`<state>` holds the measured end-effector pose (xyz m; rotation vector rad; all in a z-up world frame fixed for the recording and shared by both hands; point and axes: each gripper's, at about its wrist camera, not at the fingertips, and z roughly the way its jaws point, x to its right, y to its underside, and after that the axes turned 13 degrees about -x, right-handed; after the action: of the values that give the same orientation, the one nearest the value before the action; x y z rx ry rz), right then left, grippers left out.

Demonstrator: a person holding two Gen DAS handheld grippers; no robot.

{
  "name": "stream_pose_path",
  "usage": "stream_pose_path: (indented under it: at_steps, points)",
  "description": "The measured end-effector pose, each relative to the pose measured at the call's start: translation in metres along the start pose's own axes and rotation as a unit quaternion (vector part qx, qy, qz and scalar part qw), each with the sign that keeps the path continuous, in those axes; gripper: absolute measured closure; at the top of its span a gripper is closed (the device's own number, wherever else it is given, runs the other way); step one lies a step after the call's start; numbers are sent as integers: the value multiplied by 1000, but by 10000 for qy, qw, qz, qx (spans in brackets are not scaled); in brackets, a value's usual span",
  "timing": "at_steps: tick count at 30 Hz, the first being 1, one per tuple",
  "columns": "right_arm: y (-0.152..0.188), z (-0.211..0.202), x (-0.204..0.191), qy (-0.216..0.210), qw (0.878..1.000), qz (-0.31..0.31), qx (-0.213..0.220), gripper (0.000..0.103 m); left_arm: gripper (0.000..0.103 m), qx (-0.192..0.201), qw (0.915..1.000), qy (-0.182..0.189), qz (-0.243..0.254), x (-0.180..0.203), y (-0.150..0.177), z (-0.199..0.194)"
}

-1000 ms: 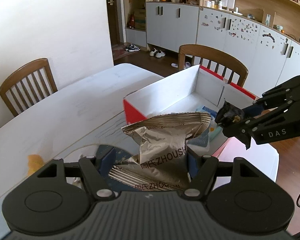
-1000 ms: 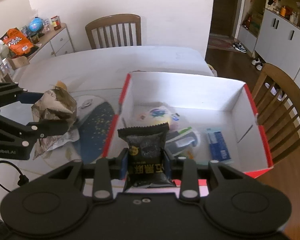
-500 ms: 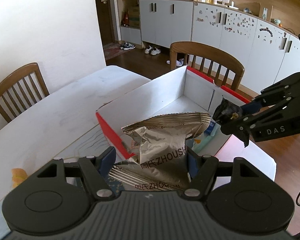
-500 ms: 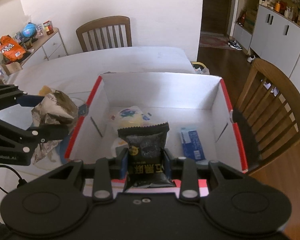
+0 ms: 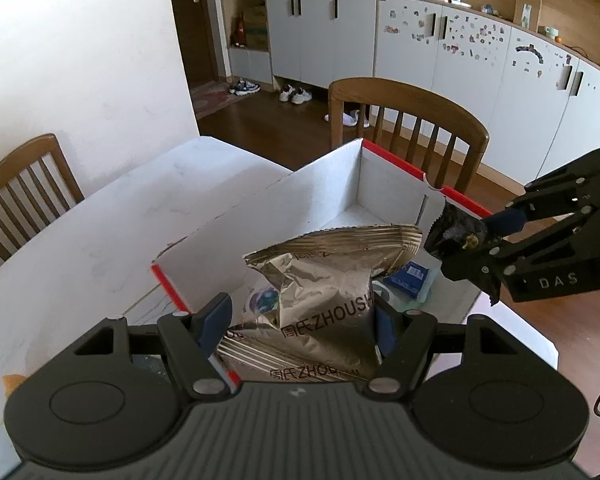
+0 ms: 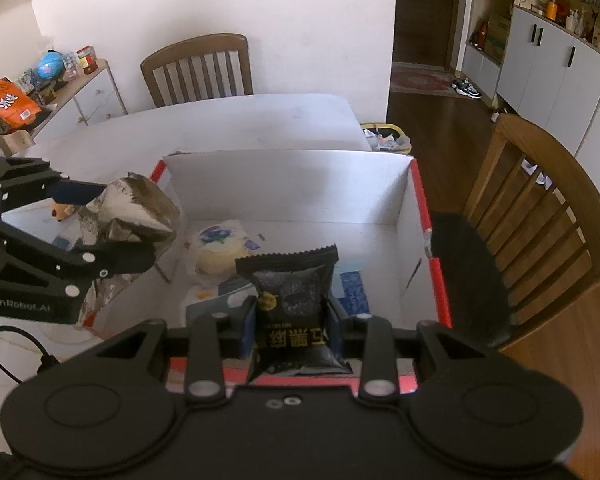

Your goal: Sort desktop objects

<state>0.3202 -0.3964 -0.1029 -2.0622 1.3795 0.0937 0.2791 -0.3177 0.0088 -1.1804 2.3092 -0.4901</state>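
Note:
My left gripper (image 5: 300, 322) is shut on a gold foil snack bag (image 5: 324, 284) and holds it over the left rim of the red-and-white cardboard box (image 5: 324, 184). It also shows in the right wrist view (image 6: 112, 236) with the gold bag (image 6: 140, 212). My right gripper (image 6: 294, 316) is shut on a small black snack packet (image 6: 292, 292) above the box's near wall (image 6: 426, 240). It also shows in the left wrist view (image 5: 456, 252) holding the black packet (image 5: 454, 232). Inside the box lie a yellow-and-white wrapped snack (image 6: 218, 252) and a blue packet (image 6: 354, 288).
The box stands on a white table (image 6: 240, 120). Wooden chairs stand at the far side (image 6: 198, 68) and at the right (image 6: 548, 208). A small orange-brown toy (image 6: 60, 210) lies on the table left of the box. A side cabinet (image 6: 60, 100) holds snacks at far left.
Both grippers have moved over the box with their packets still held. The gold bag has come from the table beside the box to above its left rim.

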Motion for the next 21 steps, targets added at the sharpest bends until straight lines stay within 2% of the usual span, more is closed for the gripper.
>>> stream_pose_path:
  at_steps: [7, 21]
  points:
    - [-6, 12, 11, 64, 9999, -52, -124, 69, 32, -141, 9998, 96, -39, 0, -22, 21]
    - [-17, 35, 17, 234, 9988, -220, -377, 69, 32, -241, 9993, 219, 197, 7, -56, 58]
